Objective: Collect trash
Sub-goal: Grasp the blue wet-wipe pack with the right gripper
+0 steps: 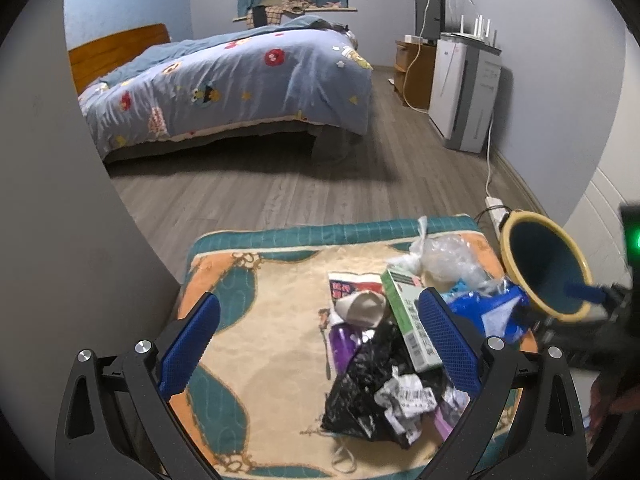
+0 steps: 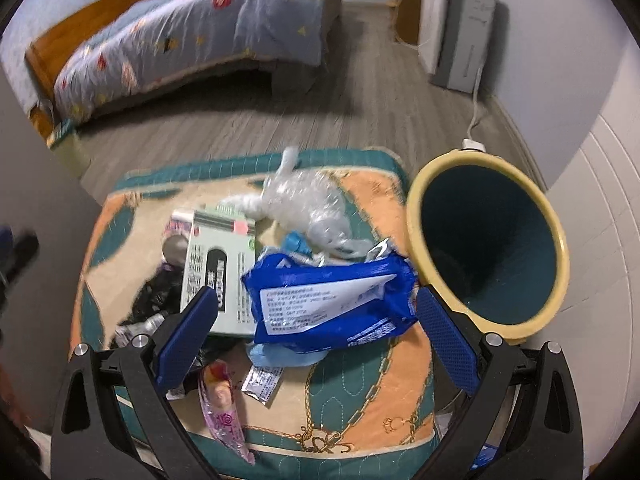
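A heap of trash lies on a patterned cushion (image 1: 260, 320). It holds a black plastic bag (image 1: 368, 392), a green-and-white box (image 1: 408, 320), a white paper cup (image 1: 360, 308), a crumpled receipt (image 1: 408, 396) and a clear plastic bag (image 1: 448, 256). My left gripper (image 1: 320, 340) is open and low over the heap, with nothing held. My right gripper (image 2: 318, 338) is open too. Between its spread fingers lies a blue packet (image 2: 332, 300), untouched by the pads as far as I can see. Just right of it stands a yellow-rimmed teal bin (image 2: 416, 216), tilted toward me.
A pink wrapper (image 2: 224, 412) and a silver sachet (image 2: 262, 384) lie near the cushion's front. Beyond the cushion are grey wood floor, a bed (image 1: 224, 80), a white appliance (image 1: 464, 92) and a power strip (image 1: 494, 206). A grey wall (image 1: 60, 200) closes the left side.
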Demonstrator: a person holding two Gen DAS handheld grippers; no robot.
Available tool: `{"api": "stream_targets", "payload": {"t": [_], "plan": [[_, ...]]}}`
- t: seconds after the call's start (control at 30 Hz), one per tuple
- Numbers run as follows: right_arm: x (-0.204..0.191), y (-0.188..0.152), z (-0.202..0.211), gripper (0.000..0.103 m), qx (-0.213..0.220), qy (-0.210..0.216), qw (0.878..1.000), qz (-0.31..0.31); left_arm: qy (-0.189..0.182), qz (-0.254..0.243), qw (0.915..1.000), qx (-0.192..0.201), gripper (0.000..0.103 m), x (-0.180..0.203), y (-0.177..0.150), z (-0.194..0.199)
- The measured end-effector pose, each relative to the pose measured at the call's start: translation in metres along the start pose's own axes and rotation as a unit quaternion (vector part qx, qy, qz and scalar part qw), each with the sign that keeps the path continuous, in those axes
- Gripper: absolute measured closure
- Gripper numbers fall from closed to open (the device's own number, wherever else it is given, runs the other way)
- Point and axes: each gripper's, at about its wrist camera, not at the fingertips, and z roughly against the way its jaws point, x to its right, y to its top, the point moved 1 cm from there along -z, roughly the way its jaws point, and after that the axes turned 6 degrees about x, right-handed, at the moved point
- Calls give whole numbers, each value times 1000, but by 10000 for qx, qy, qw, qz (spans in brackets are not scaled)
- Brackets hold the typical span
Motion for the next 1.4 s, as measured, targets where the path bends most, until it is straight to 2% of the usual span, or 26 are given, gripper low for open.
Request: {"api": "stream_targets", "payload": {"t": [0.1,0.2,0.33,0.43,0.5,0.7,0.87,1.07,1.23,1.4], "plan": [[-14,-3,-17,7,-144,-3,9992,363,13,145,9999,-7,5,-4,5,-10],[-20,-7,-35,10,-323,13,9984,468,-30,289,9995,-141,5,-6,5,-25],[-26,-14,-58,17,-617,2,9967,532,34,154,9994,-304,5,-1,3,-42],[-29,-19,-69,27,-785,-34,9949,633,-14,111,9992,-379,5,4,1,-50],[-30,-20,-74,46,-860,-71,9939,689,-80,97,9991,-407,5,8,-1,-53],[-18,-13,-60,57,-767,28,9962,402,-196,-133,9986,-467,5,23,-3,-59],[-3,5,-42,63,-579,126,9981,153,-346,-196,9973,-611,5,33,-7,-70],[25,29,-19,65,-260,623,9961,-560,-606,-348,9935,-904,5,55,-17,-88],[30,44,-9,66,-58,692,9961,-546,-780,-360,9884,-1249,5,70,-28,-107],[35,48,-11,67,-85,795,9950,-600,-870,-455,9847,-1442,7,87,-37,-126]]}}
